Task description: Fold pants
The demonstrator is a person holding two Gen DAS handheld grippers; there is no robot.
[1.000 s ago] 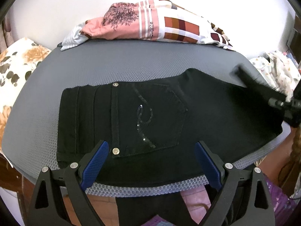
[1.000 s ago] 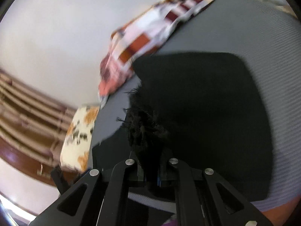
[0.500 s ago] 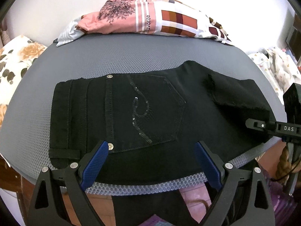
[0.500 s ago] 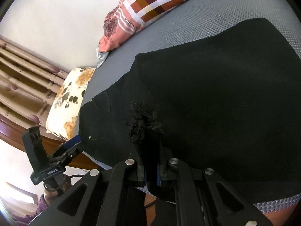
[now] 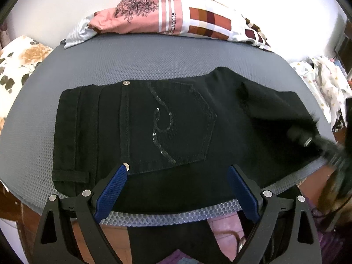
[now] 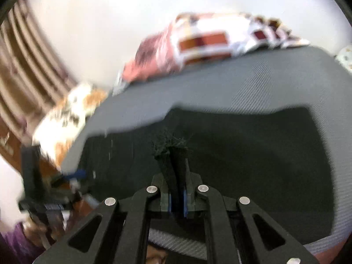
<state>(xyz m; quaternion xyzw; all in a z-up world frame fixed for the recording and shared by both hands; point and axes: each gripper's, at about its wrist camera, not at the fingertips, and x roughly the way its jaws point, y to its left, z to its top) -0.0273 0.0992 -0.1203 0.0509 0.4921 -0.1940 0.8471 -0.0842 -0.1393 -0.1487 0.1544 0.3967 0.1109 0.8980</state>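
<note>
My right gripper point(image 6: 176, 167) has its fingers pinched on the frayed hem of the black denim pants point(image 5: 167, 129), which lie flat across the grey mesh bed point(image 5: 154, 57) in the middle of the frame, one end hanging off the lower edge. My left gripper point(image 5: 176, 189) hovers with fingers spread wide, gripping nothing. I reckon the thin pinch could slip mid-fold, or the unpinned waistband could drag along, skewing the fold toward the patterned cloth pile point(image 5: 176, 19) at the top.
</note>
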